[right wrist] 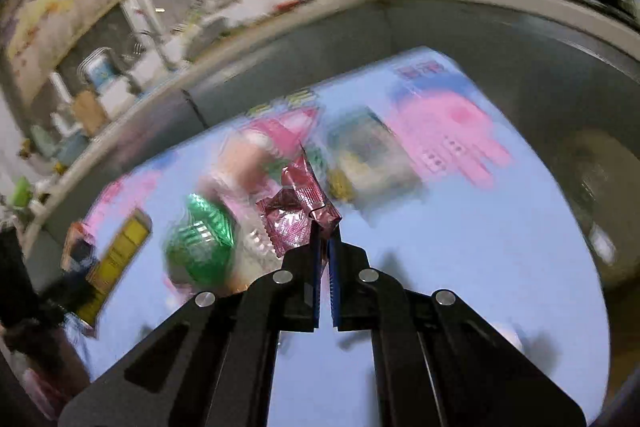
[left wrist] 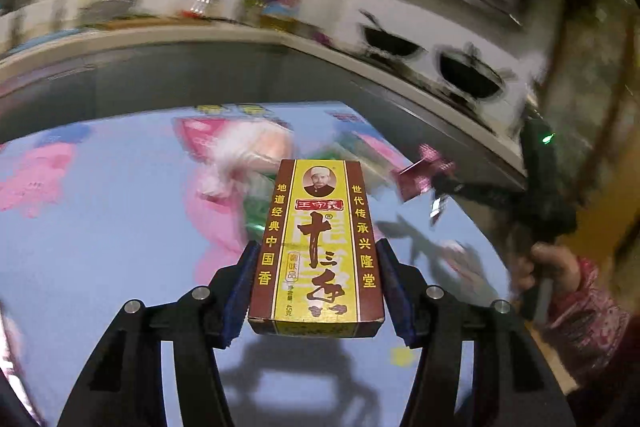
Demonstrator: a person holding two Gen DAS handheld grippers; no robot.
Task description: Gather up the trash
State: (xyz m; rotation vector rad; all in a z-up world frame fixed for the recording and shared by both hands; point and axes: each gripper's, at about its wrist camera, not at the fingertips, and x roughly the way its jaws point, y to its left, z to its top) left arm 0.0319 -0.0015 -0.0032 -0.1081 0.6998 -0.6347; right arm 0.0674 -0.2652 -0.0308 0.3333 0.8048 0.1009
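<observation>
Left hand-held gripper [left wrist: 316, 291] clamps spice box [left wrist: 318, 251], long axis pointing away along fingers. Right hand-held gripper [right wrist: 325, 227] pinches red wrapper [right wrist: 298, 215]. Both lifted above tabletop [right wrist: 480, 247]; green wrapper [right wrist: 200, 243] beyond, left of right gripper.

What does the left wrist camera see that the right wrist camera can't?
Only the left wrist view shows the printed front of the yellow and brown spice box held in the left gripper, plus a hand on the other gripper's handle.

Only the right wrist view shows a green foil wrapper and the right gripper shut on the crinkled red wrapper.

Both show the blue cartoon tablecloth, the red wrapper and the spice box.
</observation>
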